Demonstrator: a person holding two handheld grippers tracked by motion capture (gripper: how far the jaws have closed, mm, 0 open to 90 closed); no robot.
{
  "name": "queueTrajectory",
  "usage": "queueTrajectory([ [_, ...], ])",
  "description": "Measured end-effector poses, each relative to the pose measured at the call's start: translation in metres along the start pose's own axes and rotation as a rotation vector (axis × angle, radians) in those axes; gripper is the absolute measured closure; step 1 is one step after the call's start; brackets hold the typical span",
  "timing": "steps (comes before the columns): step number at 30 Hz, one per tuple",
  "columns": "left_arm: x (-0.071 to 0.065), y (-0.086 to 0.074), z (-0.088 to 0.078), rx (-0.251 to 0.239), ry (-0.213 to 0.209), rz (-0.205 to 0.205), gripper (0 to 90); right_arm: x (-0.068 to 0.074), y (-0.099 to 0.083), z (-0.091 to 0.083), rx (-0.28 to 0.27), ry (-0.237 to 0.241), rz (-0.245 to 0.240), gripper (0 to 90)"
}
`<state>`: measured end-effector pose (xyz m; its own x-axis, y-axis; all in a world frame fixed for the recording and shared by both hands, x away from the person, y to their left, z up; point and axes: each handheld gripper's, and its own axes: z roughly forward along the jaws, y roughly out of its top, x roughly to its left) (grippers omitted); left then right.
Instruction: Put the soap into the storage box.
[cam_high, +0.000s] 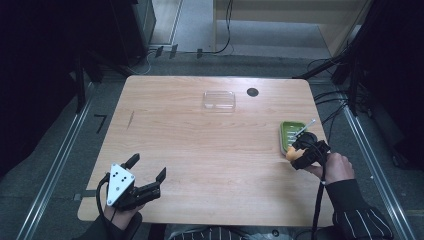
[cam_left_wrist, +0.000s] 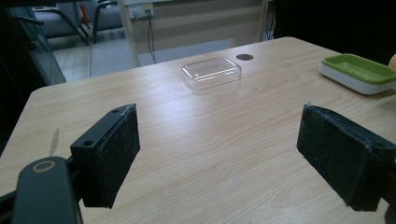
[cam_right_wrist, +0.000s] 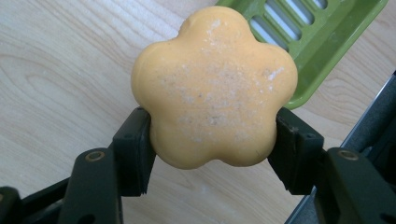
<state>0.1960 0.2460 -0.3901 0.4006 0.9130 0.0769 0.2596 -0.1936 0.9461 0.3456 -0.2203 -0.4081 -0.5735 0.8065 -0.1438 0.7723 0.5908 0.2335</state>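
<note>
A flower-shaped orange soap (cam_right_wrist: 215, 88) is clamped between the two black jaws of my right gripper (cam_right_wrist: 212, 144), held just above the wood. In the high view the right gripper (cam_high: 298, 152) holds the soap (cam_high: 293, 154) at the table's right edge, right beside the green soap dish (cam_high: 289, 134). The dish's slotted green tray (cam_right_wrist: 303, 42) lies directly behind the soap. My left gripper (cam_high: 148, 167) rests near the front left of the table, jaws wide apart with nothing between them. Its black pads (cam_left_wrist: 116, 154) frame bare wood in the left gripper view.
A clear plastic lid or box (cam_high: 219, 100) lies at the far middle of the wooden table (cam_high: 200, 145), with a dark round hole (cam_high: 252, 92) beside it. The lid (cam_left_wrist: 211, 72) and green dish (cam_left_wrist: 357, 70) show ahead of the left gripper. Cables trail on the floor.
</note>
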Motion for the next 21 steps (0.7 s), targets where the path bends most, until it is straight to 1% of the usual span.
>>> queueTrajectory([
  [3, 0.0, 0.0, 0.0, 0.0, -0.001, 0.0, 13.7, 0.0, 0.002, -0.001, 0.0, -0.003, 0.005, 39.8],
  [5, 0.0, 0.0, 0.0, 0.0, 0.0, 0.0, 13.7, -0.001, 0.005, -0.001, -0.001, -0.005, -0.004, 39.8],
  [11, 0.0, 0.0, 0.0, -0.003, 0.001, -0.004, 13.7, -0.004, 0.017, -0.005, -0.017, -0.006, -0.004, 39.8],
  [16, 0.0, 0.0, 0.0, -0.001, 0.0, 0.0, 13.7, -0.006, 0.021, -0.008, -0.025, -0.009, 0.003, 39.8],
  [18, 0.0, 0.0, 0.0, 0.0, 0.001, 0.0, 13.7, -0.009, 0.024, -0.008, -0.031, -0.013, 0.0, 39.8],
  [19, 0.0, 0.0, 0.0, 0.0, 0.001, 0.0, 13.7, -0.009, 0.024, -0.008, -0.031, -0.014, 0.01, 39.8],
  [21, 0.0, 0.0, 0.0, 0.0, 0.0, 0.0, 13.7, -0.011, 0.026, -0.007, -0.029, -0.014, 0.005, 39.8],
])
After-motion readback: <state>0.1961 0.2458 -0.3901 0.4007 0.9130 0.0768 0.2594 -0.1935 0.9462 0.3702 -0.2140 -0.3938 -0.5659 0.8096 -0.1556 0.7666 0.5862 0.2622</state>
